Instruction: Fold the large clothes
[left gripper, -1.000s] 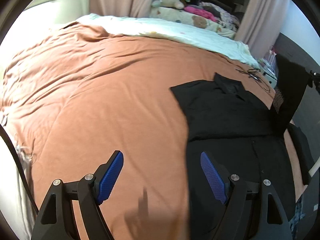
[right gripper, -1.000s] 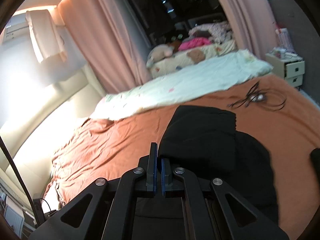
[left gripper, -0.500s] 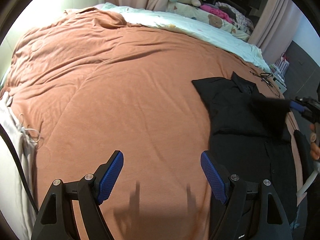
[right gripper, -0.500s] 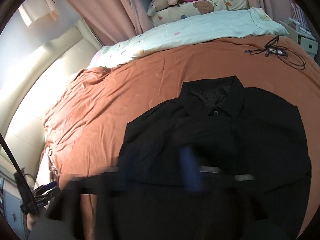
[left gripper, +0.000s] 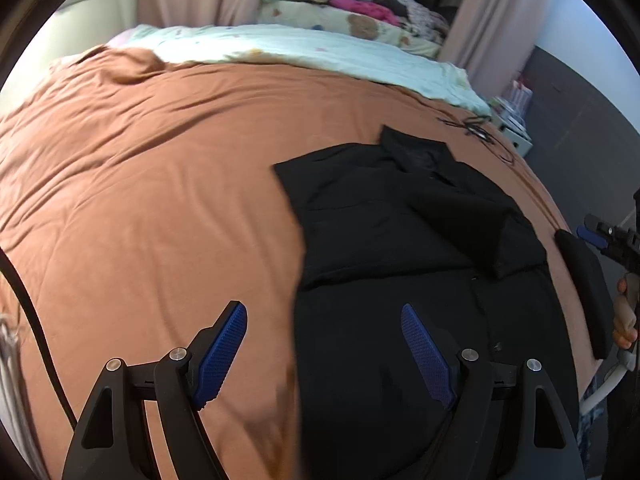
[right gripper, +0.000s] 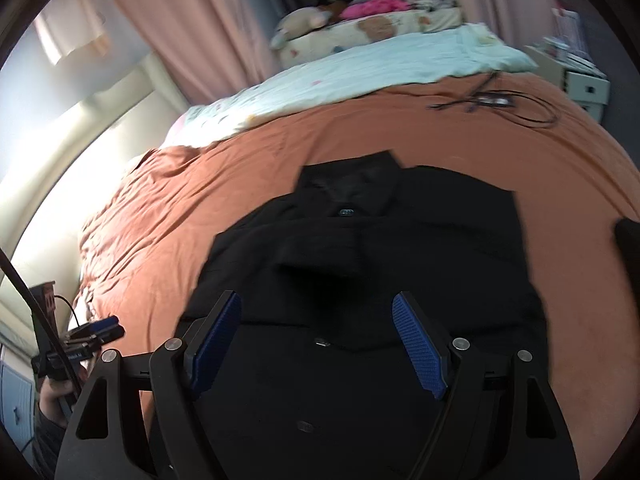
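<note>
My left gripper (left gripper: 322,354) is hanging released over the near left edge of the black shirt (left gripper: 400,240); my right gripper (right gripper: 316,348), jaws spread and empty, is hovering over its lower front. The shirt is lying collar-away on the orange bedspread (left gripper: 140,200), both sleeves folded across the chest. The folded sleeve (left gripper: 508,248) is sitting loosely, so a careless hem grab could drag it open. A second ago, my right gripper was clenched on that sleeve.
</note>
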Demonstrator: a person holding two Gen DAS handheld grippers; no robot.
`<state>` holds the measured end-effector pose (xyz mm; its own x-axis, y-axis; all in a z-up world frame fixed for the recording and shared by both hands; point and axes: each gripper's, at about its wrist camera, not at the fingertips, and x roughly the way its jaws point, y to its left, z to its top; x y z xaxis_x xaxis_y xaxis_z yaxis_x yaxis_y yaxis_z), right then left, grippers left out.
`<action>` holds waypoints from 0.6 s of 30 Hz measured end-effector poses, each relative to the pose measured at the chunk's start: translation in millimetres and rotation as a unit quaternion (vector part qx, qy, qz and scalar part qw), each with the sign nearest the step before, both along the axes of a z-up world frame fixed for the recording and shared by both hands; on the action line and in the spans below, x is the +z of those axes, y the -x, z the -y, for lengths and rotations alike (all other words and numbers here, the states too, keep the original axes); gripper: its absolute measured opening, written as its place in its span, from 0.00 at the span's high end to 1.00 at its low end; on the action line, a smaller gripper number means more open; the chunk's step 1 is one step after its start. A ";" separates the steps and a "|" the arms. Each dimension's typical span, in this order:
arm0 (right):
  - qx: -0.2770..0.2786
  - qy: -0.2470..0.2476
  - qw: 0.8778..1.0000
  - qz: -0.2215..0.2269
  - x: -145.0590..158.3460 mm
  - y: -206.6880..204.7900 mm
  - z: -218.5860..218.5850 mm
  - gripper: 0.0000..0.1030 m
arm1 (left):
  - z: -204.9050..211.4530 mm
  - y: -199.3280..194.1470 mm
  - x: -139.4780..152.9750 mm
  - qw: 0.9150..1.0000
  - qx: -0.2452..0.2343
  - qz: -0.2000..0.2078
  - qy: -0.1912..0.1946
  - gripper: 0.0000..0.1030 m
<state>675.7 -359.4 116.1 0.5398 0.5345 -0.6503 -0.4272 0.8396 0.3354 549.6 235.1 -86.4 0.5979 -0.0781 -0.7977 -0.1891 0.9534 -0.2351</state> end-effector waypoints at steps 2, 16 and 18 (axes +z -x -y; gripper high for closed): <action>-0.019 0.000 1.000 -0.005 -5.0 -1.2 29.5 0.25 | 12.7 -12.2 2.8 1.000 -0.012 0.001 -0.002 0.22; -0.100 0.000 0.994 -0.030 -42.0 0.1 154.1 0.25 | 135.0 -117.8 20.9 0.991 -0.124 0.001 -0.038 0.22; -0.106 0.001 0.994 -0.033 -52.4 11.8 129.3 0.25 | 149.1 -131.4 20.2 0.990 -0.136 0.002 -0.043 0.22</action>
<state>663.9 -488.7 63.8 0.5960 0.4125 -0.6889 -0.2183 0.9089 0.3553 681.0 86.0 -66.2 0.5675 -0.1689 -0.8059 0.0782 0.9854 -0.1514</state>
